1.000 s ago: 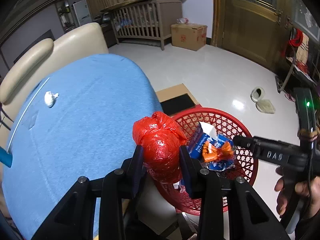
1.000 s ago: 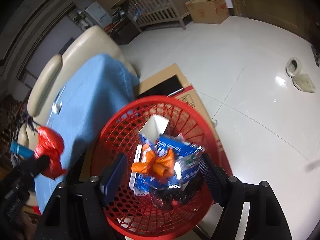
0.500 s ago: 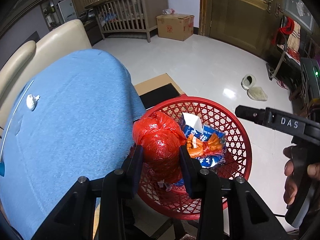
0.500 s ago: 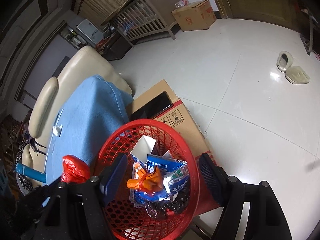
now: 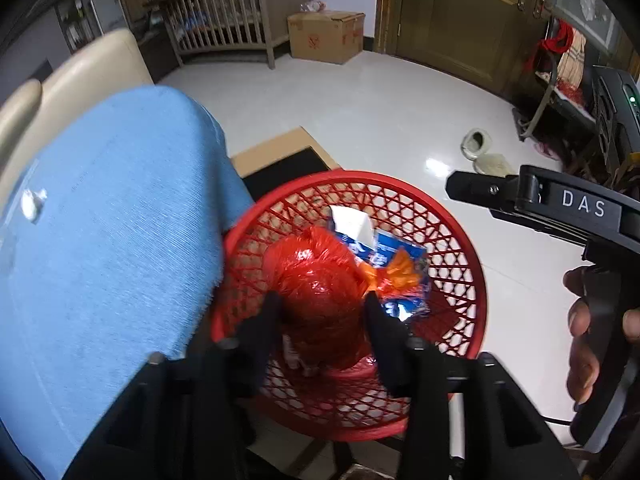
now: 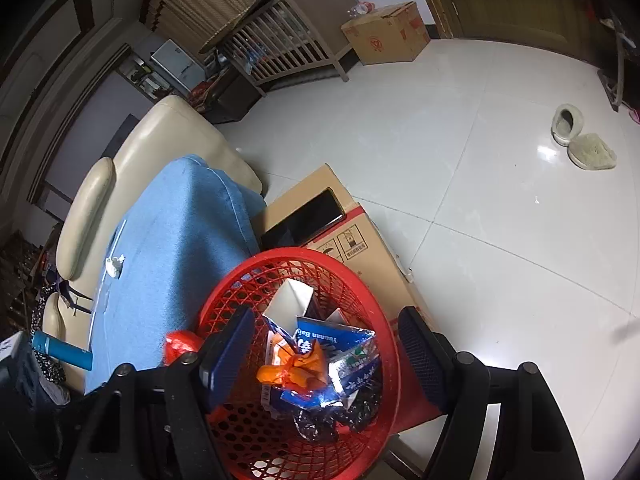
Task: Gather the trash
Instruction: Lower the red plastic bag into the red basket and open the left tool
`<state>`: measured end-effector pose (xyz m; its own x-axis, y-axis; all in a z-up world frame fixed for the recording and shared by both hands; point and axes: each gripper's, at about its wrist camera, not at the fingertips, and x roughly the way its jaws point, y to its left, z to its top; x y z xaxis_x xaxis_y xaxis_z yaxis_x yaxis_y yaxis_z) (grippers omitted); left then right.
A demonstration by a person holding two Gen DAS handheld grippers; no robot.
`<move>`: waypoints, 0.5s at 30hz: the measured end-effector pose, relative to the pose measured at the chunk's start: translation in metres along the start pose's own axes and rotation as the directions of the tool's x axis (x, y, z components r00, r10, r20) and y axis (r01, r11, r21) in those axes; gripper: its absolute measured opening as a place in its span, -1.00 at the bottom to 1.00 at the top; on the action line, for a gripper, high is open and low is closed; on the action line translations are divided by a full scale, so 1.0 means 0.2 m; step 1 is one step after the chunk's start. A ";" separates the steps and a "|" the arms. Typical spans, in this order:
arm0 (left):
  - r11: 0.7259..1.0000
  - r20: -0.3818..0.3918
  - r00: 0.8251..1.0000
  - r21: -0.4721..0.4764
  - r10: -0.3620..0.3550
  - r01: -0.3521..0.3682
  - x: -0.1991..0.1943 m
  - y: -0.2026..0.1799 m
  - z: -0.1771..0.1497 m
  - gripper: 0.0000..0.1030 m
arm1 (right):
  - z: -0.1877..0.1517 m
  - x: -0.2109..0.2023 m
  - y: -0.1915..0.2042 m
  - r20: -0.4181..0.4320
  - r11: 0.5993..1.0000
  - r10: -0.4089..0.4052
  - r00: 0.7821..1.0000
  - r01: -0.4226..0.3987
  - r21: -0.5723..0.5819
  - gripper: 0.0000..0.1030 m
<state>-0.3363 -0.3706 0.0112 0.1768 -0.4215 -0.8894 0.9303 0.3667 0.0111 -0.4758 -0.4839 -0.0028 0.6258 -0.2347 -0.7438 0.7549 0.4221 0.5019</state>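
Observation:
A tied red plastic bag [image 5: 320, 288] hangs over the red mesh basket [image 5: 348, 176], between the fingers of my left gripper [image 5: 322, 320]. The jaws are opening and look blurred, while the bag still fills the gap and touches both pads. In the right wrist view only a bit of the red bag [image 6: 182, 344] shows, at the left rim of the basket [image 6: 304, 254]. My right gripper [image 6: 324, 344] hovers open above the basket with nothing in its grip. Inside lie an orange bag [image 6: 296, 372], a blue packet [image 6: 344, 344] and a white carton.
The basket stands against a sofa seat under a blue cloth [image 5: 112, 240], where a white paper wad [image 5: 32, 204] lies. A cardboard box [image 6: 360, 248] with a dark phone on top is behind the basket. Slippers [image 6: 580, 140] lie on the white tiled floor. A hand [image 5: 588, 344] holds the right gripper.
My left gripper has carried the red bag from the blue cloth's edge down over the basket, and its fingers have spread slightly. The right gripper drew back a little and stayed open.

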 end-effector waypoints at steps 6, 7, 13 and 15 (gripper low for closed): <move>0.994 0.010 0.999 -0.098 -0.039 0.040 -0.04 0.12 0.00 0.45 | 0.02 -0.02 0.07 0.011 1.000 0.001 1.000 0.000 -0.025 0.50; 0.992 0.022 0.999 -0.121 -0.039 0.042 -0.06 0.16 0.00 0.45 | 0.02 -0.03 0.08 0.010 1.000 0.002 1.000 -0.001 -0.029 0.50; 0.963 0.091 0.996 -0.267 0.001 0.024 -0.20 0.43 -0.02 0.45 | 0.02 -0.02 0.16 0.001 0.998 0.005 1.000 -0.005 -0.064 0.50; 0.952 0.109 0.994 -0.307 0.029 0.005 -0.24 0.53 -0.05 0.46 | 0.01 -0.01 0.20 -0.006 0.997 0.005 1.000 -0.005 -0.082 0.50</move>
<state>-0.2494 -0.3038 0.0511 0.2381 -0.4984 -0.8336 0.7874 0.6016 -0.1348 -0.4470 -0.4685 0.0201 0.6282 -0.2276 -0.7441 0.7331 0.4934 0.4681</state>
